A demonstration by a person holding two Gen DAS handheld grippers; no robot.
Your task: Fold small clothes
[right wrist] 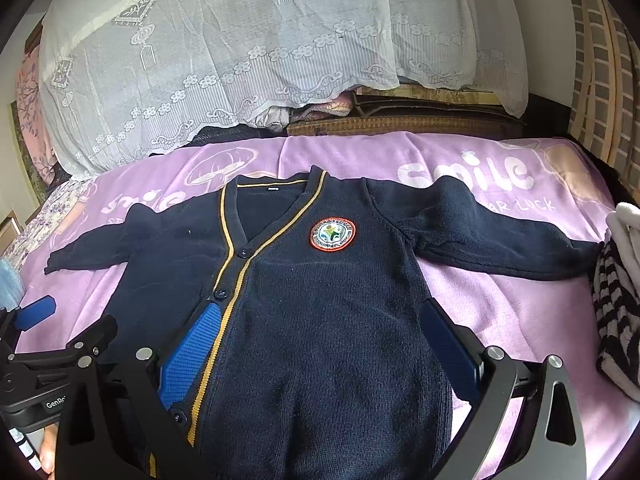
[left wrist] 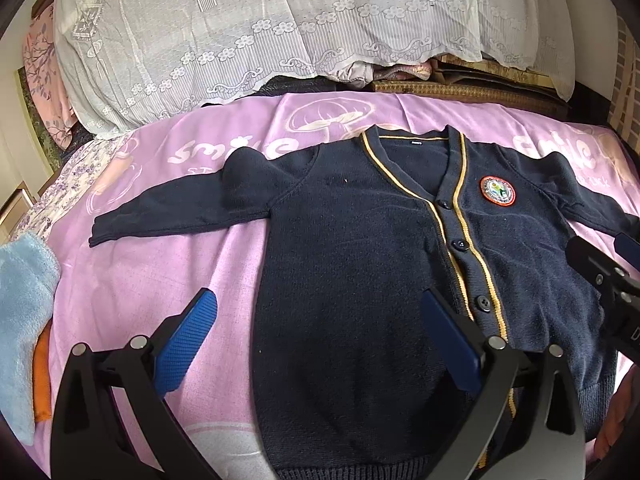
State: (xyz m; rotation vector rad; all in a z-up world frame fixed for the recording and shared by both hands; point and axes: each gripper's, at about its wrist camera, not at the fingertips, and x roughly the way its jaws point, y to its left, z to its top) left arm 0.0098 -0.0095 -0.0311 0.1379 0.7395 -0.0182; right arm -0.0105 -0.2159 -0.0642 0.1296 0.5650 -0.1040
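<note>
Blue-padded jaws of the left gripper (left wrist: 316, 340) stand wide, holding nothing; so do those of the right gripper (right wrist: 320, 352). Between and ahead of both lies the navy cardigan (right wrist: 320, 300), flat, buttoned, sleeves outspread on the purple sheet (right wrist: 500, 312). Beyond hangs white lace cloth (left wrist: 240, 40).

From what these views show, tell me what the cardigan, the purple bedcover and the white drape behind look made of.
Cardigan: a matte navy knit, probably wool or acrylic; fine ribbed stitches show, with woven yellow trim and an embroidered-looking badge.
Purple bedcover: thin, smooth printed cloth, perhaps cotton or polyester; it lies in soft creases.
White drape: sheer lace, with openwork flowers and a scalloped hem.
</note>
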